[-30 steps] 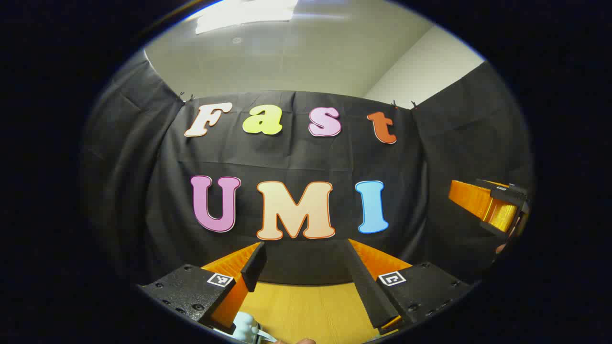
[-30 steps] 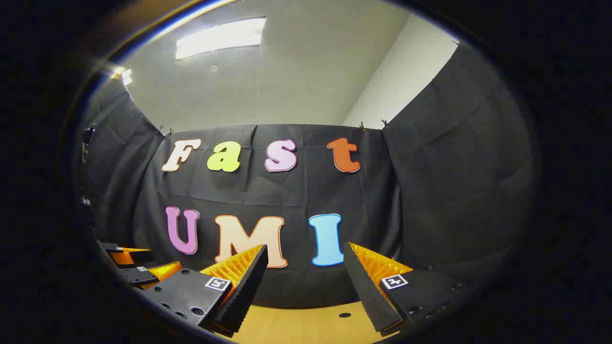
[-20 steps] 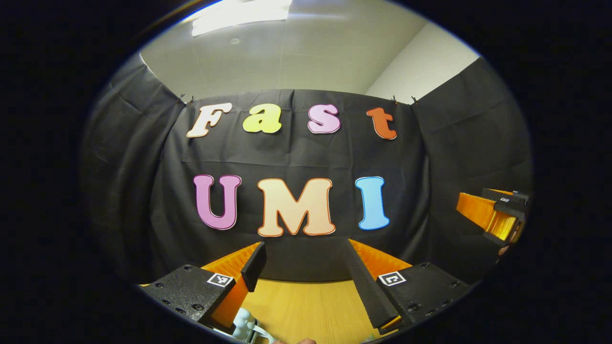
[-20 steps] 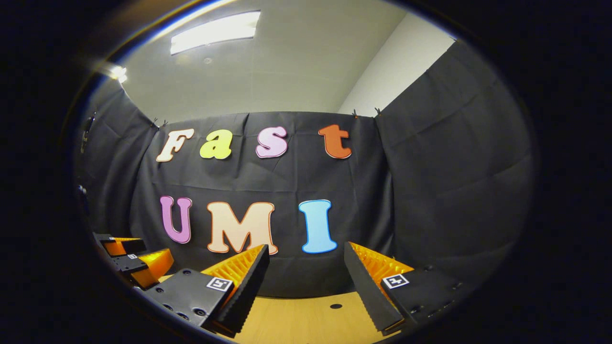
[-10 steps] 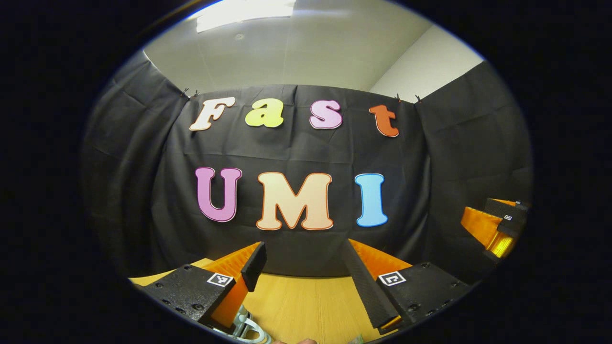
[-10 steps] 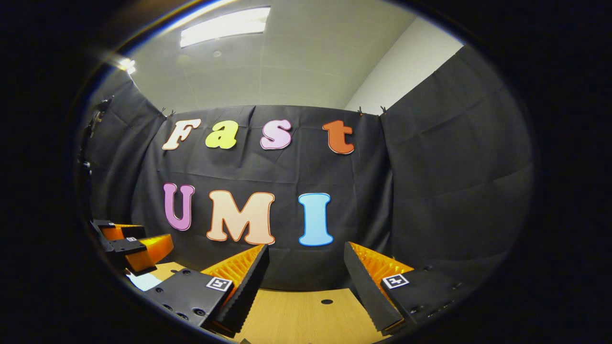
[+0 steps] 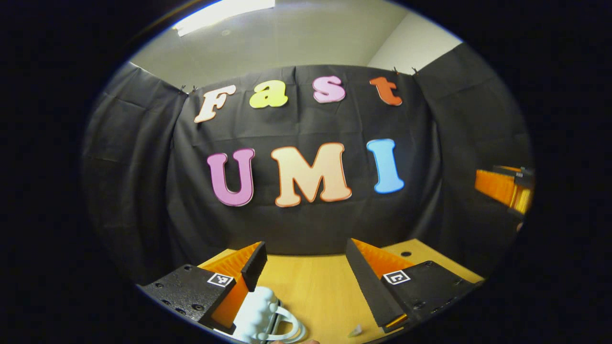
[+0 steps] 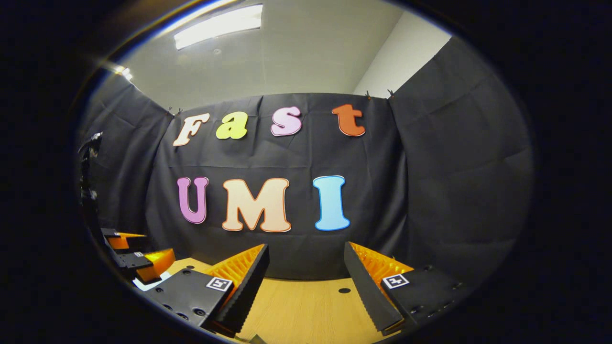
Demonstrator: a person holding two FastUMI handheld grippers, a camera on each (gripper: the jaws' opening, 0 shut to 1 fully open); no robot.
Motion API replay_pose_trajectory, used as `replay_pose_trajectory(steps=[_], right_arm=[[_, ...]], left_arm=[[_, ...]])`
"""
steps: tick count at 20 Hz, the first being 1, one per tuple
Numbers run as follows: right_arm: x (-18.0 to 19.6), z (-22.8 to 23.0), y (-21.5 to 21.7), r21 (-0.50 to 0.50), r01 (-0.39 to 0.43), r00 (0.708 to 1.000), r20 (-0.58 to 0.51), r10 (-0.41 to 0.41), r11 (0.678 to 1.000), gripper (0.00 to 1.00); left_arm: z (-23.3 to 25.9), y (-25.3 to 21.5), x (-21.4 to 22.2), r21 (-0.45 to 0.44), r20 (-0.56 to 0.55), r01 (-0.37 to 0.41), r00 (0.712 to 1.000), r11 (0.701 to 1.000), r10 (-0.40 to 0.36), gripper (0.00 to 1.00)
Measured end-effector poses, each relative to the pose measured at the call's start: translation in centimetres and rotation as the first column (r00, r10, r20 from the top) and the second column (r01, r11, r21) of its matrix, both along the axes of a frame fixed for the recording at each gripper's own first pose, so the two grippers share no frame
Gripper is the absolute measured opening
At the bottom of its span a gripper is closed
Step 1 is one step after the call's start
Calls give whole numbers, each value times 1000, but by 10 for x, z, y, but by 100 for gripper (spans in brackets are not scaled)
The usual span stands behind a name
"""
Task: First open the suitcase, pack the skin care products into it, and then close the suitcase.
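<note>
Black cloth walls close off the far edge of a wooden table (image 7: 311, 286) under a pale ceiling. My left gripper (image 7: 303, 260) hangs spread wide above the table, nothing between its fingers. A whitish ribbed item with a loop handle (image 7: 260, 317) lies just beside its left finger; I cannot tell its long axis. My right gripper (image 8: 306, 263) is likewise spread and empty.

both cams ride low over the bench (image 7: 311, 282), facing the booth's back wall, nearly level. left gripper view sits left of right gripper view. shared: back wall, ceiling, bench's far edge; each catches the other claw at its edge.
</note>
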State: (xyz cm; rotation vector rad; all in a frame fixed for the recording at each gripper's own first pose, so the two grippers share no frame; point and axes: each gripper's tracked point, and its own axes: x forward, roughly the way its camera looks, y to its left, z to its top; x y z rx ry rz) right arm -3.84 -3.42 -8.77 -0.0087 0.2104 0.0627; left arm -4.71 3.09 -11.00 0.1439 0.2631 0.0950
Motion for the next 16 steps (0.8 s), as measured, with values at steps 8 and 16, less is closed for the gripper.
replay_pose_trajectory(steps=[8,16], right_arm=[[-3,-49,42,-36,-22,992,-126,17,999,98],[3,-58,30,-78,2,985,-173,-15,997,98]], left_arm=[[-134,30,-36,-78,-366,-54,930,995,22,98],[-221,26,-57,-92,-608,-78,794,993,6,77]])
